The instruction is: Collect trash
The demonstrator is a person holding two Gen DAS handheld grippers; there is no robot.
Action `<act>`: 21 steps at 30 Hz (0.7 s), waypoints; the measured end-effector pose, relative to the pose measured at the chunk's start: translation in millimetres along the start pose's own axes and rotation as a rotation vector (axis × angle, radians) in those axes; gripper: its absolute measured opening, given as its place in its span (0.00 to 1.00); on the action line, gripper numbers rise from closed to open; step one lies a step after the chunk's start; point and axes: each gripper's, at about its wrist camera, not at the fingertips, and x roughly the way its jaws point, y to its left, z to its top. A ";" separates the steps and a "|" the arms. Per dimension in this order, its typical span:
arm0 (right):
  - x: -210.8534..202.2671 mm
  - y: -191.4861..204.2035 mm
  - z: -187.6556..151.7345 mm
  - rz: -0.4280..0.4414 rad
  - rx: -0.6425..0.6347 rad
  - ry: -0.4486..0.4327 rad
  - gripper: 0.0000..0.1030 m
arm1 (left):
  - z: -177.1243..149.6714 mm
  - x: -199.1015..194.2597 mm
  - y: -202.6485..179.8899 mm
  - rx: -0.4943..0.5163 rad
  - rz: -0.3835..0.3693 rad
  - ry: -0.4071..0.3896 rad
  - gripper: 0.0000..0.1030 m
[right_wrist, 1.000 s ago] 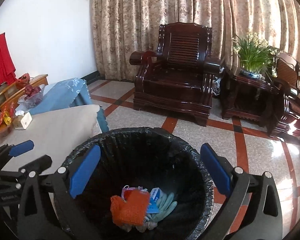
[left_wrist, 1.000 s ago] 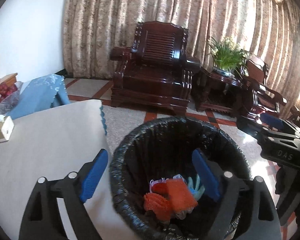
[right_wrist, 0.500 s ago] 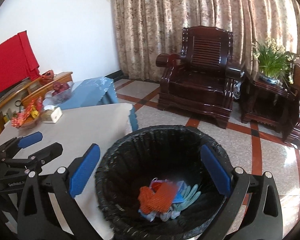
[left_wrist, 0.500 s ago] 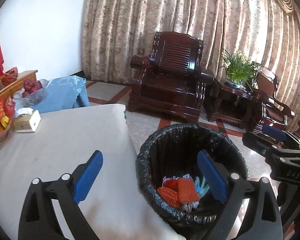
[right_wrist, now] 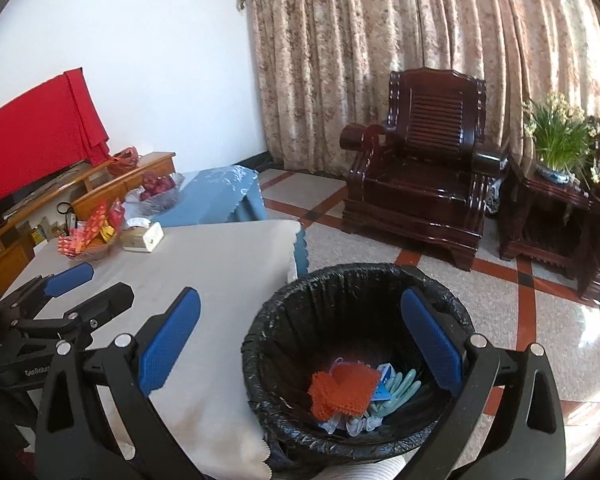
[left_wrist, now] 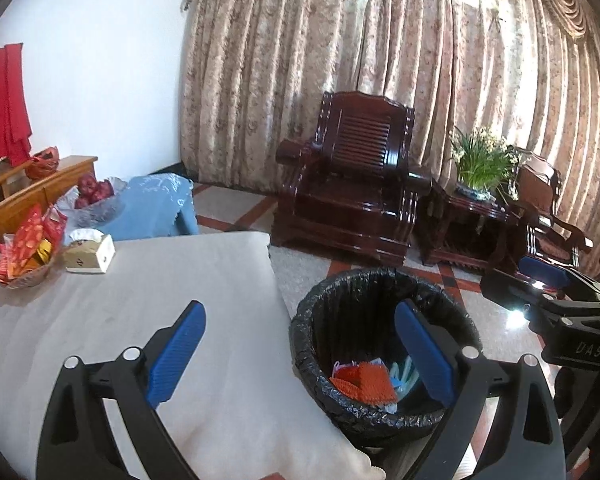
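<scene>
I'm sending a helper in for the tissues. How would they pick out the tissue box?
Start at the cream-clothed table beside the black-lined bin. At its far end sits the tissue box, a pale carton with white tissue poking out, beside the basket of red packets.

Beside the table (right_wrist: 220, 264), on the floor: 1 trash bin (right_wrist: 360, 292) w/ black liner; inside are 1 orange mesh piece (right_wrist: 342, 390) and pale green gloves (right_wrist: 400, 386), nr. unclear. On the table's far end: 1 tissue box (right_wrist: 142, 238), 1 snack basket (right_wrist: 92, 236). Beyond the table: 1 fruit bowl (right_wrist: 158, 190), 2 dark wood armchairs (left_wrist: 352, 204), 1 potted plant (right_wrist: 558, 144).
</scene>
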 end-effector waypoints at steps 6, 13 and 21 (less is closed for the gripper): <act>-11.4 9.4 4.3 0.004 -0.023 -0.023 0.95 | 4.1 -16.5 2.9 -0.004 0.015 -0.029 0.91; -18.2 20.2 6.0 0.005 -0.056 -0.040 0.95 | 6.3 -28.7 6.7 -0.019 0.022 -0.055 0.91; -22.3 27.3 8.5 0.009 -0.068 -0.052 0.95 | 9.7 -38.8 10.1 -0.023 0.032 -0.080 0.91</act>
